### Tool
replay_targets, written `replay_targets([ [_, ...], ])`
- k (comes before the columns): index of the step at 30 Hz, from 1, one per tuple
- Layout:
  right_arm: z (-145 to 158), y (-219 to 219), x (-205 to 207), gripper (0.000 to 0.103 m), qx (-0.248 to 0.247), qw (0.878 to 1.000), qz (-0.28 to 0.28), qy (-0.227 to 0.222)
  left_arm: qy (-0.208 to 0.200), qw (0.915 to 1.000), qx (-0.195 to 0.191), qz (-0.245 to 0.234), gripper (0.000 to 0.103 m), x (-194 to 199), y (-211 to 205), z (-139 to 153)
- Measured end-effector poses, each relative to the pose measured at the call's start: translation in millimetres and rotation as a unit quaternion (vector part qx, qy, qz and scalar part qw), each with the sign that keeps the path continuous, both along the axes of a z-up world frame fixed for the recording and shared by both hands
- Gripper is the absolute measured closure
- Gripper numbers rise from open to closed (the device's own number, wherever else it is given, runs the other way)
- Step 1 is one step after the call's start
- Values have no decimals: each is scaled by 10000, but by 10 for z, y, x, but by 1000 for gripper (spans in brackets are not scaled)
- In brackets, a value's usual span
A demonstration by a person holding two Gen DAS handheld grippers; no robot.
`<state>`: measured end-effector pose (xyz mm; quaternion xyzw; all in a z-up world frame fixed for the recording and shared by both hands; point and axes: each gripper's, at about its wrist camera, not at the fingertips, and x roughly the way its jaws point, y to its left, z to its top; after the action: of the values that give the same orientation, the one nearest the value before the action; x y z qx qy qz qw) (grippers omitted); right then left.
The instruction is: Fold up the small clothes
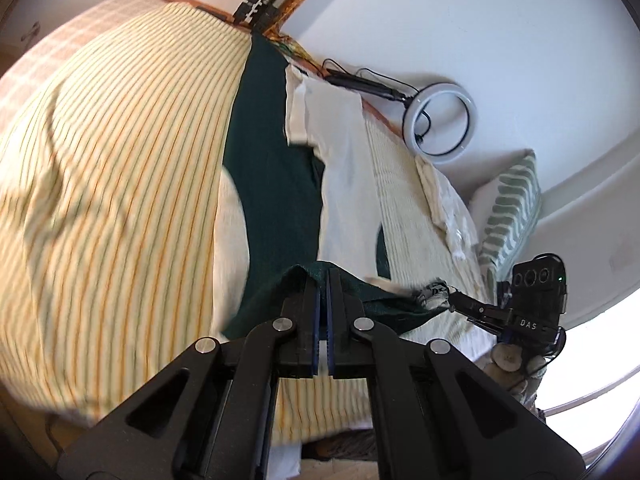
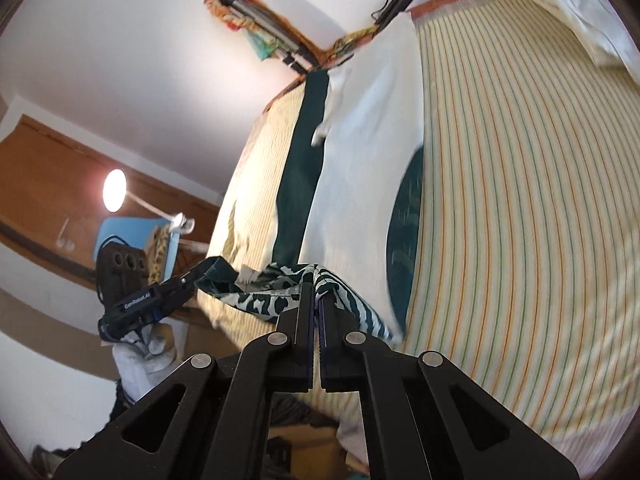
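Pinching a raised hem, the left gripper [image 1: 324, 276] is clamped on the dark green garment [image 1: 276, 184], and the right gripper [image 2: 316, 284] is likewise closed on the same piece where its green-and-white patterned side [image 2: 272, 300] shows; the cloth sags in a soft span between them, so I judge it light, limp and likely to slide or bunch unless both corners are kept taut and level. Edge corners look like the sensible hold, as now. From the left wrist view, the rest of the garment trails away toward 12 o'clock across the striped bedsheet [image 1: 120, 184], with a white garment [image 1: 344, 168] lying over it at about 1 o'clock, which could drag along when the fold is carried over. Farther out at 2 o'clock a ring light [image 1: 440, 120] leans by the wall, and a green-patterned pillow [image 1: 508, 212] sits at 3 o'clock, both well apart.
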<state>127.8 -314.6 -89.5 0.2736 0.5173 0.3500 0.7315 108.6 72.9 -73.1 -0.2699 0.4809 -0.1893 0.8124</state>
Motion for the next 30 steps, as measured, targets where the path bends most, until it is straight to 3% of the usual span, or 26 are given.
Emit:
replay_targets([
  [9,-190,353,878,102,-275,9995,-124,91,208,9989,354,234,103,887,11,-242],
  [18,-457,342,1381,102,-478,9976,-388,302,242,9978,513,346,103,1281,18,-424],
  [20,-501,291,1424,98,-488,9970,-462,394,354,9967,589,436,96,1329,28,-453],
  [22,-490,240,1433,98,-489,9968,-459,429,417,9961,593,505,67,1341,58,-454],
  [23,-463,210,1433,88,-511,9968,-464,414,335,9956,630,609,63,1329,87,-424],
  [25,-366,135,1385,77,-479,9971,-544,246,172,9955,627,692,59,1305,142,-361],
  [28,-201,129,1290,77,-651,9965,-495,-171,93,9969,527,580,59,1281,158,-302],
  [30,-145,200,1213,77,-918,9943,-358,-395,-13,9965,667,497,59,1243,123,-257],
])
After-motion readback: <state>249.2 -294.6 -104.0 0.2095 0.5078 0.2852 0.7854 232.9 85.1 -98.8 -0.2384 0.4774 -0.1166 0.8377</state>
